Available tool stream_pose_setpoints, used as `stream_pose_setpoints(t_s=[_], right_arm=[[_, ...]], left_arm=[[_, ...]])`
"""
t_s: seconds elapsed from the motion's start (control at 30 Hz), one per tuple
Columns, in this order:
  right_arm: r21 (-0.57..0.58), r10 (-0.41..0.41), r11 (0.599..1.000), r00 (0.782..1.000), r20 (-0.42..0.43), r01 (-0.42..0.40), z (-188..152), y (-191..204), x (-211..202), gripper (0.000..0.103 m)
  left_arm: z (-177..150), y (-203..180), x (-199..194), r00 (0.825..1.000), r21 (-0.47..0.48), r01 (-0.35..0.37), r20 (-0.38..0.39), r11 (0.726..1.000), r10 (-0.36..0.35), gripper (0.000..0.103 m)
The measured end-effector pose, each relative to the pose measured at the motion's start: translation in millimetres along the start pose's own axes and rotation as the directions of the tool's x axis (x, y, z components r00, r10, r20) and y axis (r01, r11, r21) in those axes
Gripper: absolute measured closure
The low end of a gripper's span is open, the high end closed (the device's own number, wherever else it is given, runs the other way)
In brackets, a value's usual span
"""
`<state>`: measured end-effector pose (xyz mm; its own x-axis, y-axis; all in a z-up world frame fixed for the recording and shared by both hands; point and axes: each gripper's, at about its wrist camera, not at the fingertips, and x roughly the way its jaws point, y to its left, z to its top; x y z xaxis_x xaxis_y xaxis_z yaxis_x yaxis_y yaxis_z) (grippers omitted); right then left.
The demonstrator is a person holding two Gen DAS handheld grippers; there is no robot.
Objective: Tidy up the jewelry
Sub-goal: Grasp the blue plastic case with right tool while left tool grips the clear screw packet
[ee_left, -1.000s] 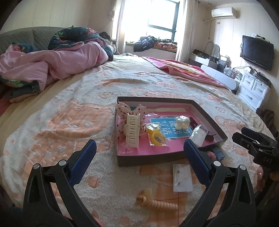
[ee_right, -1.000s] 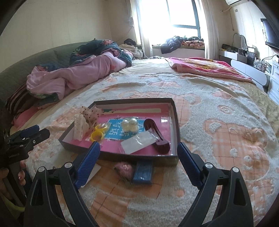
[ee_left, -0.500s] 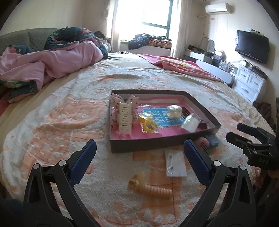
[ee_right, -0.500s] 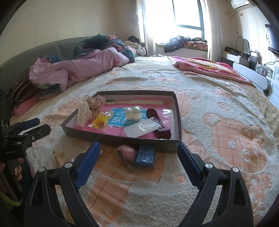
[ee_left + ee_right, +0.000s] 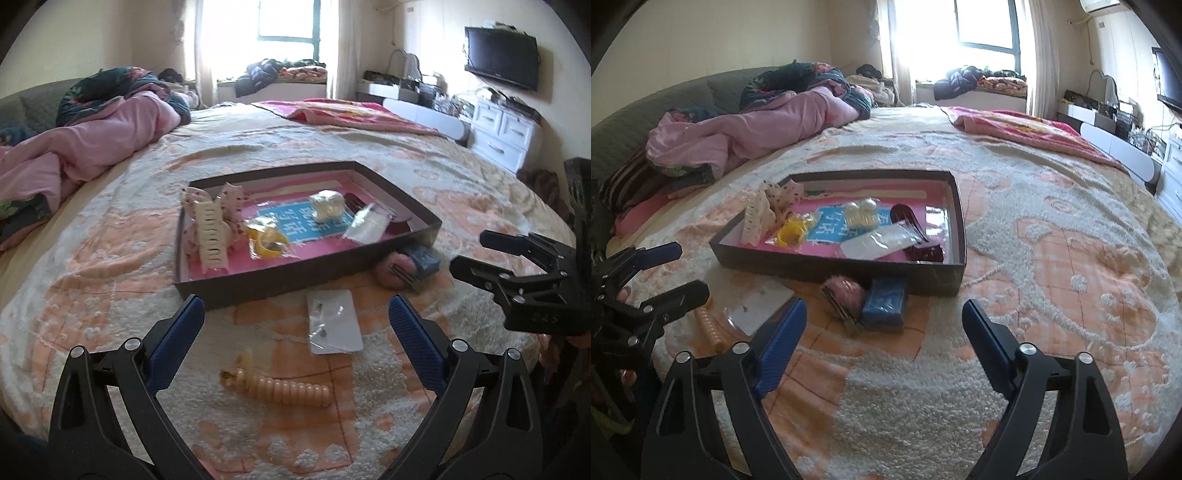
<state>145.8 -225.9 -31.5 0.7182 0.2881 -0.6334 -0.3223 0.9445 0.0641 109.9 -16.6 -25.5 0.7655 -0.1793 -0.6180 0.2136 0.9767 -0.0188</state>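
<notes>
On the bed, four loose pieces lie outside the dark tray [image 5: 295, 275], all on its near side. Farthest left, the cream ribbed hair clip [image 5: 280, 387] rests at about 12 o'clock from the left claw [image 5: 295, 343], just ahead between its wide-open, empty fingers; its long axis runs from 10 to 4 o'clock, roughly across the gap. Just beyond, toward 1 o'clock, lies the clear earring packet [image 5: 334, 321]. Further right, the pink fuzzy clip [image 5: 846, 295] and the blue box [image 5: 886, 301] touch each other against the tray wall, at 11 o'clock from the right claw [image 5: 882, 332], which is likewise spread open and holds nothing. Judging by reach, the left claw is nearer the cream clip and the right one nearer the pink-and-blue pair.
</notes>
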Motion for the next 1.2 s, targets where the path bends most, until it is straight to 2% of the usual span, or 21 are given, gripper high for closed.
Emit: stream_pose_setpoints(t_s=[0.13,0.3,0.43,0.5,0.83,0.97,1.13,1.2], right_arm=[[0.001,-0.019,1.0,1.0,-0.025,0.019,-4,-2,10,0.031],[0.005,-0.034,0.999,0.999,-0.035,0.034,-7,-4,18,0.036],[0.0,-0.035,0.999,0.998,-0.047,0.035,-6,-3,26,0.042],[-0.007,-0.04,0.999,0.998,-0.051,0.04,-6,-2,30,0.045],[-0.003,-0.04,0.999,0.996,-0.084,0.04,-7,-1,50,0.056],[-0.004,-0.038,0.999,0.995,-0.088,0.038,-6,0,55,0.06],[0.014,-0.024,1.0,0.994,-0.104,0.025,-7,-2,63,0.069],[0.014,-0.023,1.0,0.994,-0.106,0.025,-7,-3,64,0.07]], left_arm=[[-2,-7,10,1.0,0.024,0.018,-0.025,1.0,-0.017,0.017],[-6,-12,21,0.998,0.041,0.039,-0.06,0.998,-0.037,0.028],[-7,-16,29,0.996,0.055,0.049,-0.081,0.997,-0.044,0.031],[-8,-18,32,0.995,0.059,0.054,-0.09,0.997,-0.048,0.038],[-10,-20,46,0.99,0.064,0.056,-0.129,0.996,-0.048,0.046],[-11,-20,51,0.987,0.055,0.066,-0.148,0.996,-0.057,0.057],[-13,-20,57,0.982,0.043,0.078,-0.173,0.996,-0.07,0.057],[-14,-19,59,0.981,0.04,0.083,-0.181,0.996,-0.075,0.057]])
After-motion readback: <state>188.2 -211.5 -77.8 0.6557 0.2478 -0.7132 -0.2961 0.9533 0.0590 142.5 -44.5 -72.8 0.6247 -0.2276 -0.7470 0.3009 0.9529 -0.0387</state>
